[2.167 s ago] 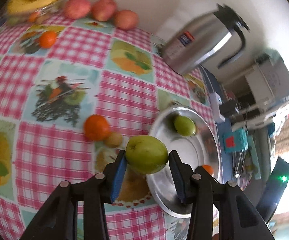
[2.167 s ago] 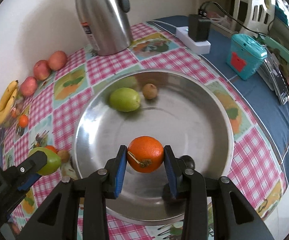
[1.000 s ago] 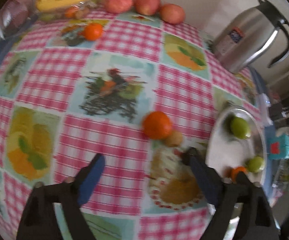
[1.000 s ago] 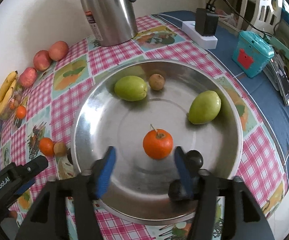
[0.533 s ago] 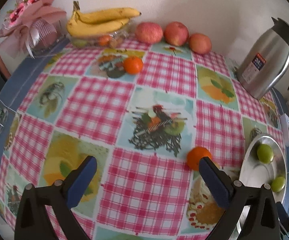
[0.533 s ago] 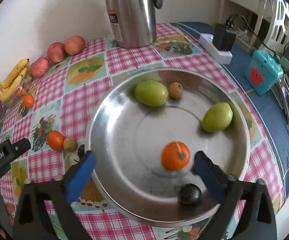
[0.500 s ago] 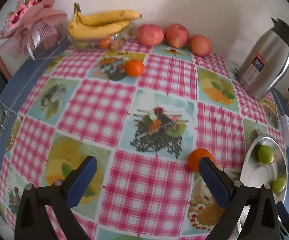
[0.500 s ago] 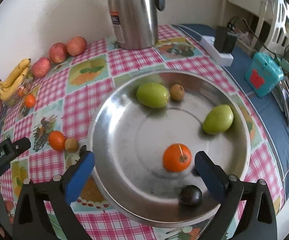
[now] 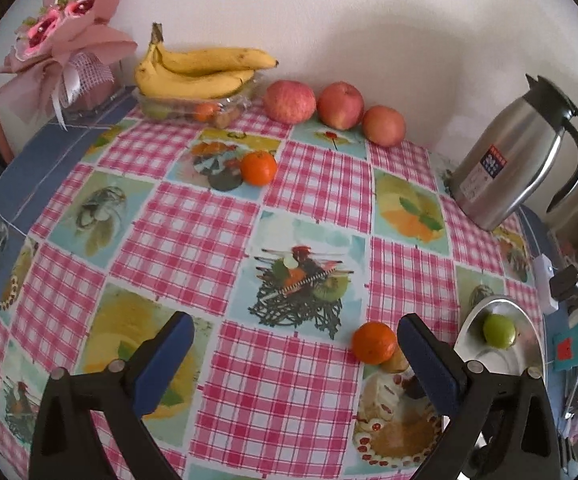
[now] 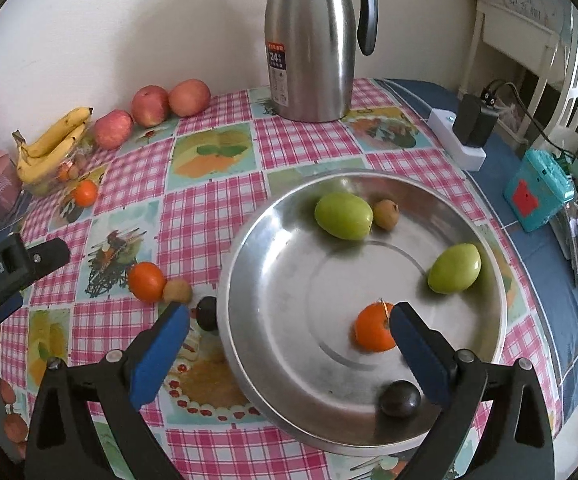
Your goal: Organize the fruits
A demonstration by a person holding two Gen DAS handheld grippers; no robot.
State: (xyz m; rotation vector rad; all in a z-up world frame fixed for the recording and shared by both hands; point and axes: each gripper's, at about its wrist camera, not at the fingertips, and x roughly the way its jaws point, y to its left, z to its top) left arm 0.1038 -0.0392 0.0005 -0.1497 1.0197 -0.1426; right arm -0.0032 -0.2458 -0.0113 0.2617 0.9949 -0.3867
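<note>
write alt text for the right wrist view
A steel tray on a pink checked tablecloth holds two green fruits, an orange, a small brown fruit and a dark one. The right gripper hovers over it, jaws wide open and empty.

Black tongs (image 9: 295, 354), blue pads (image 9: 167, 362)

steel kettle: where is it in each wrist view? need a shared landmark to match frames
Left wrist: steel kettle at the right edge, tilted, handle to the right.
Right wrist: steel kettle at top centre, upright, behind the metal tray.
Shared landmark: the three red apples by the wall.
</note>
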